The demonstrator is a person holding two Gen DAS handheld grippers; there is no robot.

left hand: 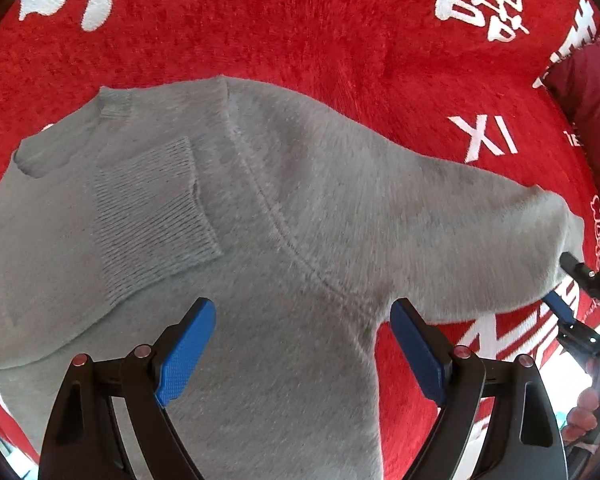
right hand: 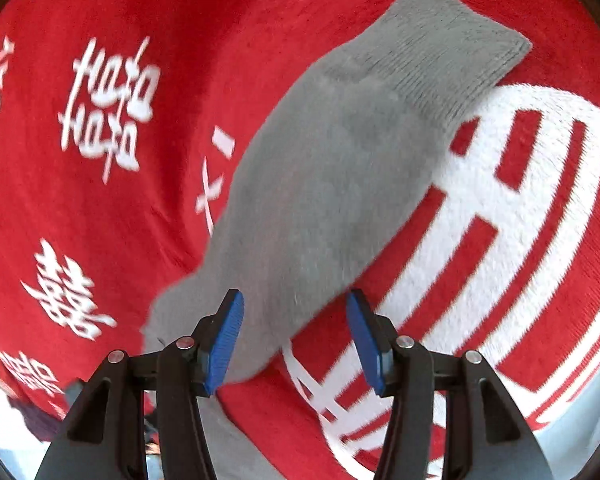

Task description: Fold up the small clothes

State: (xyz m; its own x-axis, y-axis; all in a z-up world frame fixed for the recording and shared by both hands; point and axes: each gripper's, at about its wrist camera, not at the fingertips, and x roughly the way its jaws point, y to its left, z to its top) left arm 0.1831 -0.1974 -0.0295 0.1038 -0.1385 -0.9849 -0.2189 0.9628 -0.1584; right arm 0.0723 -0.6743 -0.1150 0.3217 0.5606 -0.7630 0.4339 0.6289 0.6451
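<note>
A small grey sweater [left hand: 284, 208] lies flat on a red blanket [left hand: 300, 32]. One sleeve is folded across its chest, ribbed cuff [left hand: 152, 208] on top. The other sleeve [left hand: 480, 216] stretches out to the right. My left gripper [left hand: 302, 312] hangs open over the armpit seam with nothing between its fingers. In the right wrist view that outstretched sleeve [right hand: 324, 184] runs away from me to its ribbed cuff [right hand: 452, 52]. My right gripper [right hand: 296, 312] stands half open over the sleeve's upper part, blue pads on either side and not pressing on it. The right gripper [left hand: 568, 292] also shows beside the sleeve in the left wrist view.
The red blanket [right hand: 100, 240] carries white lettering and a large white emblem [right hand: 520, 200]. A dark red cushion [left hand: 584, 112] sits at the far right. A person's hand [left hand: 592, 408] holds the right gripper's handle.
</note>
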